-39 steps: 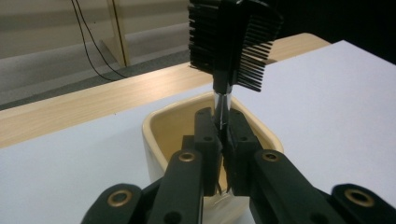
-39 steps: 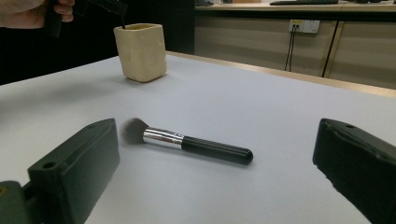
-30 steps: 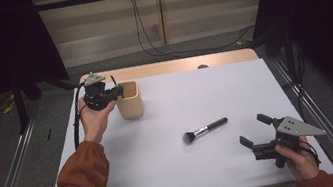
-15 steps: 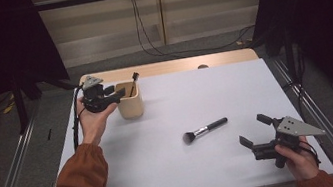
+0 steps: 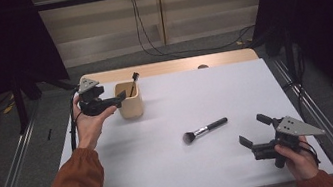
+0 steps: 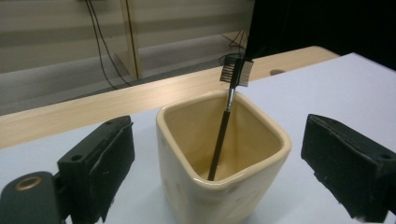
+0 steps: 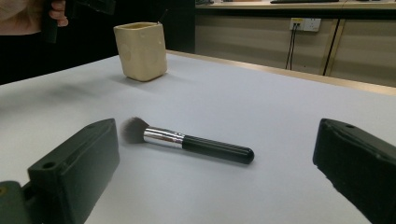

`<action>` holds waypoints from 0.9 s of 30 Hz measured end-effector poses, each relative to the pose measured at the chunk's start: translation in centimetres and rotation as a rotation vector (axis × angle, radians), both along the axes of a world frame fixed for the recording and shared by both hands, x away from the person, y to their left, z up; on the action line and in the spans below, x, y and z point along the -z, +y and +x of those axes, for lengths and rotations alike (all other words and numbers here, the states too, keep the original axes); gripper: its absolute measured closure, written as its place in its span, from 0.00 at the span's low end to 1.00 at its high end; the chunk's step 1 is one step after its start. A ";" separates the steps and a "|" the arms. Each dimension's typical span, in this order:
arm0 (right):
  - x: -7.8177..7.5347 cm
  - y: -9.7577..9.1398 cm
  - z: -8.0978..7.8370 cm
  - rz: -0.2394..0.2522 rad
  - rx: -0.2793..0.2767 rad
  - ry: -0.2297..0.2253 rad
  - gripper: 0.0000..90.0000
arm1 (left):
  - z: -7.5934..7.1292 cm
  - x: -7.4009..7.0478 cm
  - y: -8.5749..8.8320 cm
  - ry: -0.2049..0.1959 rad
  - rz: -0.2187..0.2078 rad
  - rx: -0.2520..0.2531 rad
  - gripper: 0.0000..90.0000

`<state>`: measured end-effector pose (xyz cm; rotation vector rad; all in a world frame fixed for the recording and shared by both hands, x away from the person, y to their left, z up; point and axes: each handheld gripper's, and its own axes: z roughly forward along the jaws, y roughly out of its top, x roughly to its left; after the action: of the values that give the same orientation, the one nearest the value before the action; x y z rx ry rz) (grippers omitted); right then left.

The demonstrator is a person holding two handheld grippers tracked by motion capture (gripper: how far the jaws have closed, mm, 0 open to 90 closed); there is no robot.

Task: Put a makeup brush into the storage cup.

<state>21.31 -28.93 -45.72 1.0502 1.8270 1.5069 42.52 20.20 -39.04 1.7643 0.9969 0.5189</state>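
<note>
Brushes two, one in cup [image 5: 129,101], one [image 5: 205,130] on table; both grippers' fingers spread, empty.

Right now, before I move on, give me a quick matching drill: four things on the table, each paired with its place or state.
Things:
1. comb brush
2. powder brush
3. cup
4. right gripper

Places or states:
A. lying flat mid-table
B. open, low over the table's near right corner
C. standing in the cup, leaning
D. upright, just ahead of the open left gripper

Pairs: 1-C, 2-A, 3-D, 4-B
</note>
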 end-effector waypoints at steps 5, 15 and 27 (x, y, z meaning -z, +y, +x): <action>0.0 0.0 0.0 0.000 -0.001 -0.001 0.00 | -0.6 0.1 0.4 -0.013 -0.016 0.026 0.04; 0.0 0.0 0.0 0.003 0.003 0.003 0.00 | -2.6 0.3 0.7 -0.049 0.001 0.037 0.04; 0.0 -0.1 0.1 -0.003 0.004 0.004 0.00 | -5.1 0.8 1.1 -0.109 0.014 0.039 0.04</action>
<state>21.37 -28.99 -45.75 1.0563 1.8281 1.5004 37.40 21.29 -39.86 1.7451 0.8840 0.5918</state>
